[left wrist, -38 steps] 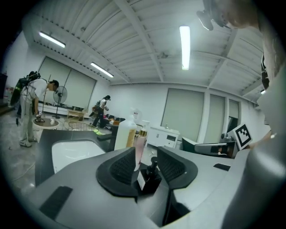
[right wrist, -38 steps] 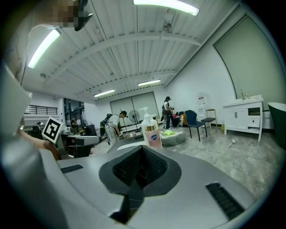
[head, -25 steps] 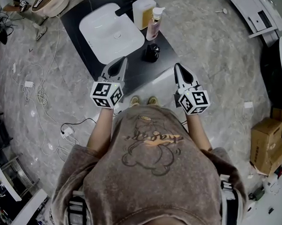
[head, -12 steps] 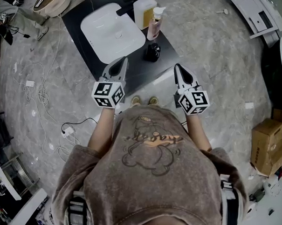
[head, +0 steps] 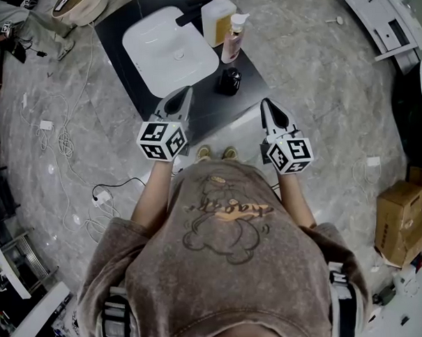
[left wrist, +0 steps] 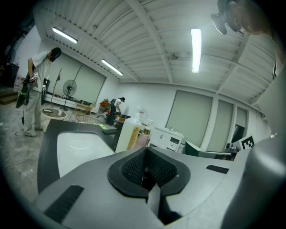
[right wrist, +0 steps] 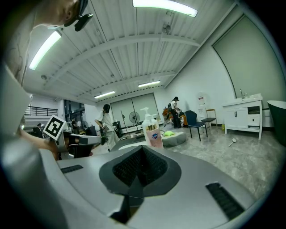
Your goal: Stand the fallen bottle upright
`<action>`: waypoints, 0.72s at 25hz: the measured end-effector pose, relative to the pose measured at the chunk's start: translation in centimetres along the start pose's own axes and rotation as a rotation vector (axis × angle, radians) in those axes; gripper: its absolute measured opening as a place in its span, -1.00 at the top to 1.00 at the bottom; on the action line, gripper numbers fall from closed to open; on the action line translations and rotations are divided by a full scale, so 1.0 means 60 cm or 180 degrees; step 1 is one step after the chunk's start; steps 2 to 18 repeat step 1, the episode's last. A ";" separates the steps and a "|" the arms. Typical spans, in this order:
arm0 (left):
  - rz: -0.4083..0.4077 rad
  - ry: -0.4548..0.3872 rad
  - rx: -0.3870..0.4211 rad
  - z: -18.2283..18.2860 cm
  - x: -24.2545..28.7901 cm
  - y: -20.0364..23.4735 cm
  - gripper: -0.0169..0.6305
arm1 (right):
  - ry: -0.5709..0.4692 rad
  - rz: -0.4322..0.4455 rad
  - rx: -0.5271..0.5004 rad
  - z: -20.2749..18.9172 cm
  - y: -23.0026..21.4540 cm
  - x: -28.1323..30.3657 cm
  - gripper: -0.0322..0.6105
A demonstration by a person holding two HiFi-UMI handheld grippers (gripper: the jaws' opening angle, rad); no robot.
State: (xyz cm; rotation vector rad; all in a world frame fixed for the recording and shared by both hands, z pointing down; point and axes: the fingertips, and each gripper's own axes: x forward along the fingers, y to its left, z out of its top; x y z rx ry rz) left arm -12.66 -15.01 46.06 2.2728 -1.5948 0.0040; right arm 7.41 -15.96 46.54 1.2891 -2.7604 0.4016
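The left gripper [head: 186, 91] has its jaws pressed together with nothing between them; in the left gripper view its black ribbed pads [left wrist: 134, 166] meet at the tip. The right gripper [head: 265, 102] is likewise closed and empty, its pads [right wrist: 154, 166] drawn to a point in the right gripper view. Both are held side by side in front of the person, near the front edge of a dark counter [head: 114, 37], and neither touches anything on it. The small dark bottle [head: 228, 80] sits on the counter just ahead of the two tips, in line with the gap between them and a little nearer the right gripper. From above it looks low and squat, but the head view does not settle whether it lies on its side. No gripper view shows it, since each gripper's own body blocks it. Farther ahead, beyond the dark bottle, a pink pump bottle [head: 232, 37] stands upright. Just to its left stands a large pump bottle [head: 215, 17] of yellow liquid. A white basin [head: 170, 53] lies ahead of the left gripper, to the left of all three bottles.
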 end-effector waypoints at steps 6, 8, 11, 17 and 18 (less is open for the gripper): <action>-0.0012 0.0009 -0.0010 -0.001 0.002 -0.001 0.89 | -0.0001 0.0003 0.0003 0.000 -0.001 0.001 0.91; -0.0012 0.0009 -0.0010 -0.001 0.002 -0.001 0.89 | -0.0001 0.0003 0.0003 0.000 -0.001 0.001 0.91; -0.0012 0.0009 -0.0010 -0.001 0.002 -0.001 0.89 | -0.0001 0.0003 0.0003 0.000 -0.001 0.001 0.91; -0.0012 0.0009 -0.0010 -0.001 0.002 -0.001 0.89 | -0.0001 0.0003 0.0003 0.000 -0.001 0.001 0.91; -0.0012 0.0009 -0.0010 -0.001 0.002 -0.001 0.89 | -0.0001 0.0003 0.0003 0.000 -0.001 0.001 0.91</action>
